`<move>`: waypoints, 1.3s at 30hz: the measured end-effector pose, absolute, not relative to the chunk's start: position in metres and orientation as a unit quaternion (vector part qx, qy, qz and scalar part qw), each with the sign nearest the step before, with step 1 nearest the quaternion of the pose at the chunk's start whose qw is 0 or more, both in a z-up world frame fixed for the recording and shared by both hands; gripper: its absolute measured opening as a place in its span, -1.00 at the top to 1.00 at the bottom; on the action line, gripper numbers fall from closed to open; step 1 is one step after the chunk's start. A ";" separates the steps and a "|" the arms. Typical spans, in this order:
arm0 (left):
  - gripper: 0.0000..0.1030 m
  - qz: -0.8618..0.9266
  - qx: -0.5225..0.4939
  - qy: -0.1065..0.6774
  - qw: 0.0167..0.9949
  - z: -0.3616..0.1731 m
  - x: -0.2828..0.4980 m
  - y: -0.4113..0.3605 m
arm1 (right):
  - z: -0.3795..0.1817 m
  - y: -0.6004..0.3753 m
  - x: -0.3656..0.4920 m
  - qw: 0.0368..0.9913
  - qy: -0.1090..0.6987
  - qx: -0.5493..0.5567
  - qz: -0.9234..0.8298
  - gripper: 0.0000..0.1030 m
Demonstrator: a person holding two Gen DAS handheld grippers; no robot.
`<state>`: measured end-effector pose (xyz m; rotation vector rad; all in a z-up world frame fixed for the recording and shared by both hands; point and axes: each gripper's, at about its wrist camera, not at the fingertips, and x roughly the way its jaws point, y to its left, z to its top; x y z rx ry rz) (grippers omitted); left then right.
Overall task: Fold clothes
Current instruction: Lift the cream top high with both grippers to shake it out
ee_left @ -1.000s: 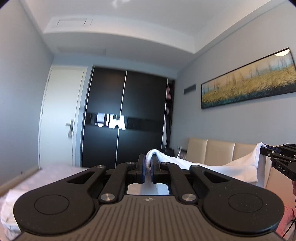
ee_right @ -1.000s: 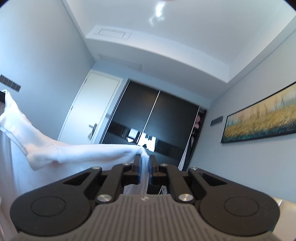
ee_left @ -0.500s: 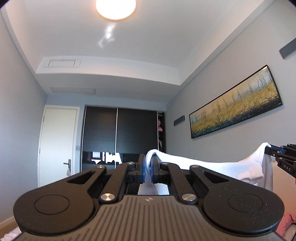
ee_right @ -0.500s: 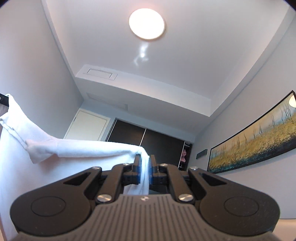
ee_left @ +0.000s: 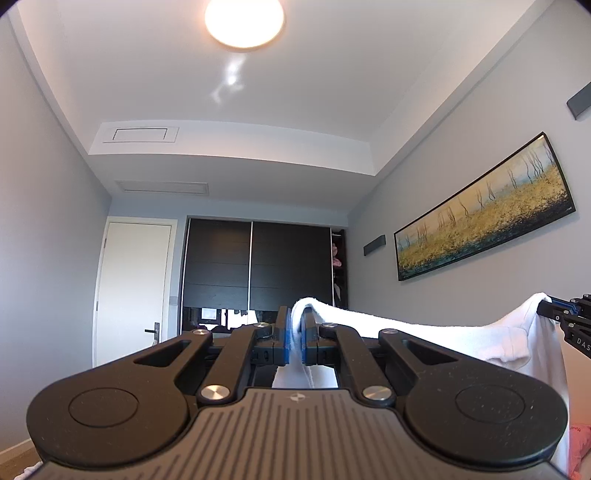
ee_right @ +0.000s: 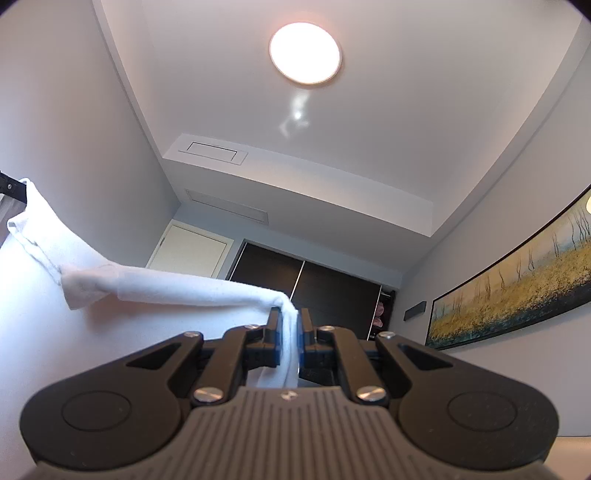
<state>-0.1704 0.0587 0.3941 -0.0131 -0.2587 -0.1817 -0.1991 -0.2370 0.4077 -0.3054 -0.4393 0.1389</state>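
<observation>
A white garment (ee_left: 424,330) hangs stretched in the air between both grippers. My left gripper (ee_left: 294,328) is shut on one top corner of it. My right gripper (ee_right: 290,325) is shut on the other corner, and the white garment (ee_right: 166,291) runs from it to the left. In the left wrist view the right gripper (ee_left: 565,314) shows at the right edge, pinching the cloth. In the right wrist view the left gripper (ee_right: 13,186) shows at the left edge. The lower part of the garment is hidden behind the gripper bodies.
Both cameras tilt up at the ceiling with a round lamp (ee_left: 243,22). A dark wardrobe (ee_left: 255,269) and a white door (ee_left: 133,284) stand at the far wall. A long painting (ee_left: 484,214) hangs on the right wall. Something pink (ee_left: 576,443) lies at the lower right.
Both grippers have risen and tilted upward with the garment held between them. The bed and headboard have dropped out of view and the ceiling lamp has come in.
</observation>
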 end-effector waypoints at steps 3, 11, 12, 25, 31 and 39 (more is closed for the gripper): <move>0.93 -0.093 -0.005 -0.126 0.988 0.391 -0.174 0.060 | 0.403 -0.234 -0.192 0.964 -0.206 -0.153 0.070 0.82; 0.93 -0.120 0.013 -0.109 0.987 0.383 -0.178 0.049 | 0.399 -0.243 -0.187 0.971 -0.190 -0.140 0.048 0.82; 0.93 -0.120 0.011 -0.107 0.987 0.382 -0.176 0.049 | 0.399 -0.244 -0.189 0.970 -0.191 -0.140 0.048 0.82; 0.93 -0.125 0.002 -0.106 0.987 0.382 -0.174 0.062 | 0.398 -0.245 -0.210 0.965 -0.216 -0.143 0.039 0.82; 0.93 -0.123 0.008 -0.093 0.988 0.385 -0.157 0.067 | 0.386 -0.241 -0.196 0.967 -0.204 -0.146 0.040 0.82; 0.93 -0.107 0.007 -0.018 0.994 0.355 -0.073 0.075 | 0.358 -0.228 -0.120 0.978 -0.132 -0.151 0.051 0.82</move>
